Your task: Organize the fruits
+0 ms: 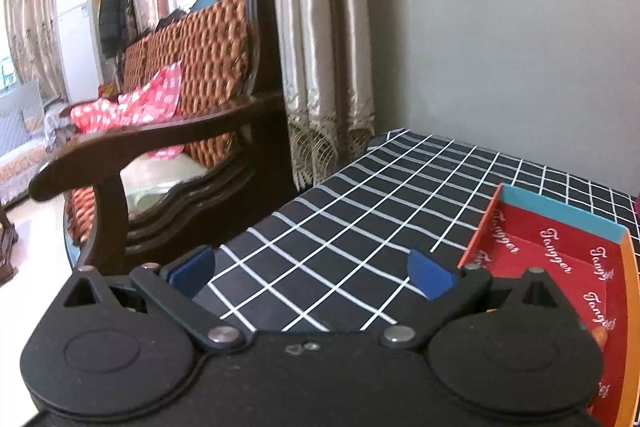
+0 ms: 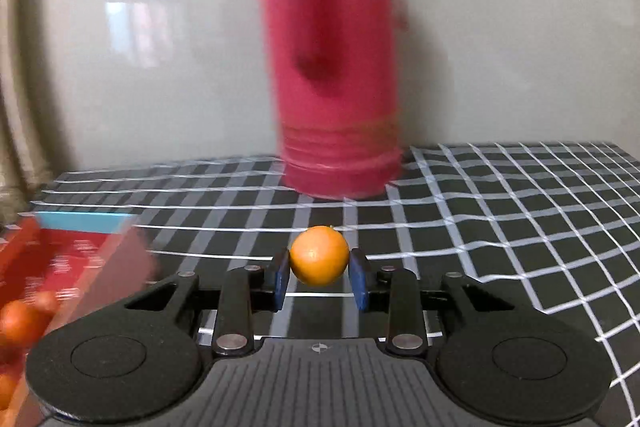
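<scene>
In the right wrist view my right gripper (image 2: 319, 273) is shut on a small orange (image 2: 319, 261), its blue pads (image 2: 281, 277) pressing both sides of the fruit above the checked tablecloth (image 2: 500, 227). To the left lies a red box (image 2: 60, 259) with a blue edge, blurred, with other oranges (image 2: 20, 321) in it. In the left wrist view my left gripper (image 1: 312, 273) stands open over the cloth with nothing between its blue fingertips (image 1: 430, 275). The same red box (image 1: 560, 267), printed with white lettering, sits just right of it, and an orange (image 1: 600, 335) peeks out behind the gripper body.
A tall red thermos jug (image 2: 336, 67) stands on the table against the pale wall, straight behind the held orange. A dark wooden sofa (image 1: 180, 147) with patterned cushions and a curtain (image 1: 320, 47) lie left of the table (image 1: 360, 211).
</scene>
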Demonstrator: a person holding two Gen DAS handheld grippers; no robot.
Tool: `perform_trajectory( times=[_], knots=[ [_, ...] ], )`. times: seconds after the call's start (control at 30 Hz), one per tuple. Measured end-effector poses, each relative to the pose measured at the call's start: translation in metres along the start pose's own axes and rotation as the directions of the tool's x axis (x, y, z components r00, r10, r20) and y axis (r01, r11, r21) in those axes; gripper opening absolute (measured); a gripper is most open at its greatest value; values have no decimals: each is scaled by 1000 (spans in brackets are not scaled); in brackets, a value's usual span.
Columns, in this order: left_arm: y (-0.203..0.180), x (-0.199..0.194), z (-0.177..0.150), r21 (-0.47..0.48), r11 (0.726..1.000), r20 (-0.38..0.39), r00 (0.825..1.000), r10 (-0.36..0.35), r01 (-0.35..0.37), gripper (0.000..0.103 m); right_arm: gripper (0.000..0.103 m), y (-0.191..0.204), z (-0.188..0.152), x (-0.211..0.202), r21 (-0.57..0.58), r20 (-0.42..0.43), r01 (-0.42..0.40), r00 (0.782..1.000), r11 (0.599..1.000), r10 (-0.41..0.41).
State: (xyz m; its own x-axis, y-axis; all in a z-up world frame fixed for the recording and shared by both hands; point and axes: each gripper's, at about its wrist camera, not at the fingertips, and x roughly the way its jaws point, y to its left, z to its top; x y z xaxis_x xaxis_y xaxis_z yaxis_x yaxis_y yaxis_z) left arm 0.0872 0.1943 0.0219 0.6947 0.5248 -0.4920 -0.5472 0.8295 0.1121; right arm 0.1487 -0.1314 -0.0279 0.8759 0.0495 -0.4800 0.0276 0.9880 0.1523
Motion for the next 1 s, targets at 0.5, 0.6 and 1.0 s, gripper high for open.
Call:
perform_trajectory(
  times=[0.5, 0.6, 1.0],
  knots=[
    [38, 9, -5, -37, 997, -67, 996, 64, -67, 97, 32, 107, -32, -47, -258, -37, -386, 920, 886, 390],
    [44, 11, -5, -39, 996, -70, 995, 75, -77, 97, 32, 124, -39, -51, -315, -50, -392, 916, 864, 398],
    [37, 2, -2, -32, 999, -41, 999, 2, -4, 97, 84, 130, -42, -63, -353, 44, -300, 941, 886, 336]
  ],
)
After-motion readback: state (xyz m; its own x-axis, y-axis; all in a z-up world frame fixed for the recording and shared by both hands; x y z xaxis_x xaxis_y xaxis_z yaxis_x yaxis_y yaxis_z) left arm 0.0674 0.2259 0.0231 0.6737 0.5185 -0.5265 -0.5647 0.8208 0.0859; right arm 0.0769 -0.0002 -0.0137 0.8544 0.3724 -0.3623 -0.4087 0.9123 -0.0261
